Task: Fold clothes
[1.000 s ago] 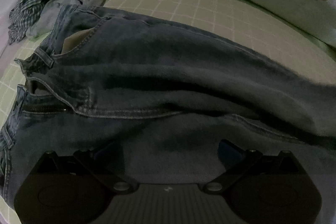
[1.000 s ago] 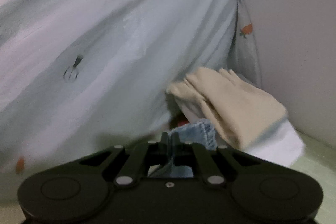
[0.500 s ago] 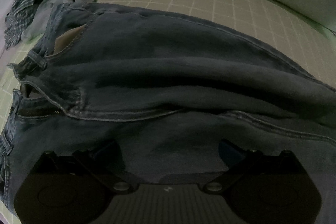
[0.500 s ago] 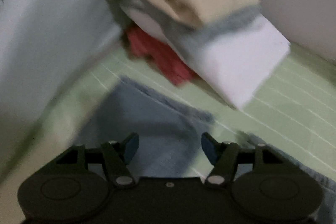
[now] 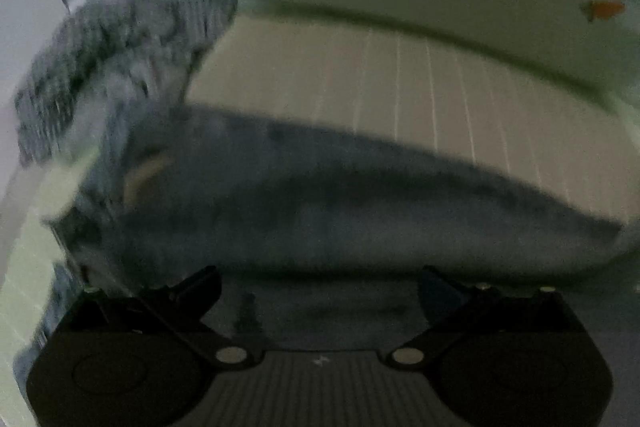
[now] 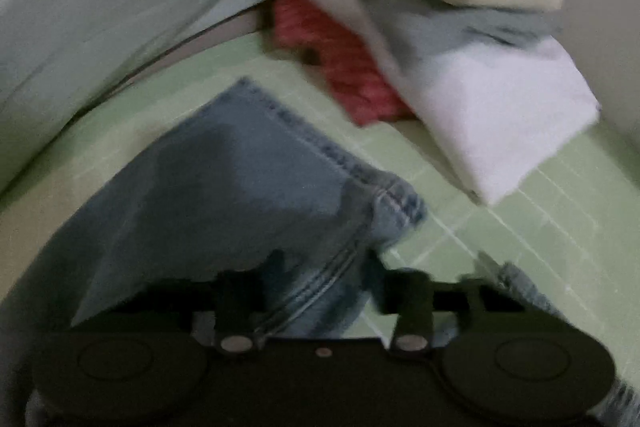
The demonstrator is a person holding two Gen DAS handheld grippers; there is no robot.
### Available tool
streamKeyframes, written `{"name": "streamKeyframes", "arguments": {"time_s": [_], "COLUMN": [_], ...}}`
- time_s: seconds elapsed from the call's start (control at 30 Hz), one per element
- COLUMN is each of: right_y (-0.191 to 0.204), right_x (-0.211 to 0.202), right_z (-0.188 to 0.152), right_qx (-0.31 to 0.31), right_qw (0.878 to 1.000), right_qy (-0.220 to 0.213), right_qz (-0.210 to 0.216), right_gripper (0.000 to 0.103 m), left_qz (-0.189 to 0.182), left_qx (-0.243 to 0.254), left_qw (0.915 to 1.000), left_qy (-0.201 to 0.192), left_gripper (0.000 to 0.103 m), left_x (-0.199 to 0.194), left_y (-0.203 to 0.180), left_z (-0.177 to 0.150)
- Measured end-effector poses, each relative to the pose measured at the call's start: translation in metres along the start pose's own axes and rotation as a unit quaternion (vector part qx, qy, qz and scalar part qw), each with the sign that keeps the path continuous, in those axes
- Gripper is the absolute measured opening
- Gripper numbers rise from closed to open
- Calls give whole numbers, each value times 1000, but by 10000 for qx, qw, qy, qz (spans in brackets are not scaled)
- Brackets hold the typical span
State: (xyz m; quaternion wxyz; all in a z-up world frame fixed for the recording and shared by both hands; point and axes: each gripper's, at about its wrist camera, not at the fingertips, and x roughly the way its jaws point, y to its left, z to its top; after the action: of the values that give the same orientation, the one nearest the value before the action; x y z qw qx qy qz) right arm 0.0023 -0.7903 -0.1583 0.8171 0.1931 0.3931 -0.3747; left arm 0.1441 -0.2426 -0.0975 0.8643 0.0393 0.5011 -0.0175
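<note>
Both tongs are released: the left tongs [image 5: 320,287] hang spread over the jeans [image 5: 320,219] lying along the bed [image 5: 400,87]; the right tongs [image 6: 320,287] straddle the leg hem [image 6: 304,147]. Pinch both layers squarely before folding, steering clear of the stacked folded clothes [image 6: 500,115].

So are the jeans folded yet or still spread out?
Not neatly folded yet. The jeans lie long and rumpled across the checked sheet; their hem lies flat before the open right gripper.
</note>
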Motion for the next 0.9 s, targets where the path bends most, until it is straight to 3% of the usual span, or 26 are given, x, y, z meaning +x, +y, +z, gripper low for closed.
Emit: {"name": "streamKeyframes", "arguments": {"time_s": [0.13,0.17,0.27,0.37,0.4,0.43,0.47,0.5,0.53,0.6,0.7,0.8,0.9], "right_y": [-17,-24,-48,-37,-29,-19,-9,3,17,49,99,138,150], "right_x": [-7,-8,-13,-17,-21,-26,-31,-36,-41,-47,-41,-22,-8], "right_z": [1,0,-8,-7,-5,-1,3,8,13,23,33,37,35], "right_qx": [-214,-205,139,-355,-473,-521,-524,-465,-390,-242,-238,-280,-79], "right_qw": [9995,9987,9947,9881,9878,9885,9901,9929,9955,9991,9981,9955,9928], "right_qy": [25,57,206,327,263,154,34,-85,-191,-282,-105,291,654], "right_qz": [-233,-464,-1000,-1460,-1462,-1410,-1298,-1088,-840,-222,558,853,996], "right_gripper": [5,1,0,1,9,28,42,63,73,82,85,84,78], "left_qz": [117,161,133,125,123,122,120,119,117,56,20,36,39], "left_qx": [109,121,45,-185,-263,-340,-418,-496,-573,-747,-864,-931,-979], "left_qw": [9995,9993,9995,9997,9995,9993,9991,9987,9983,9972,9962,9955,9951], "left_qy": [-281,-304,-269,-138,-93,-49,-5,39,83,69,114,180,159], "left_gripper": [103,103,103,103,103,103,103,103,103,103,103,103,100], "left_x": [7,10,24,37,42,47,51,56,60,66,77,85,91], "left_y": [2,1,0,2,2,2,3,3,3,4,-1,-7,-10], "left_z": [24,30,43,48,50,52,53,55,57,61,69,75,78]}}
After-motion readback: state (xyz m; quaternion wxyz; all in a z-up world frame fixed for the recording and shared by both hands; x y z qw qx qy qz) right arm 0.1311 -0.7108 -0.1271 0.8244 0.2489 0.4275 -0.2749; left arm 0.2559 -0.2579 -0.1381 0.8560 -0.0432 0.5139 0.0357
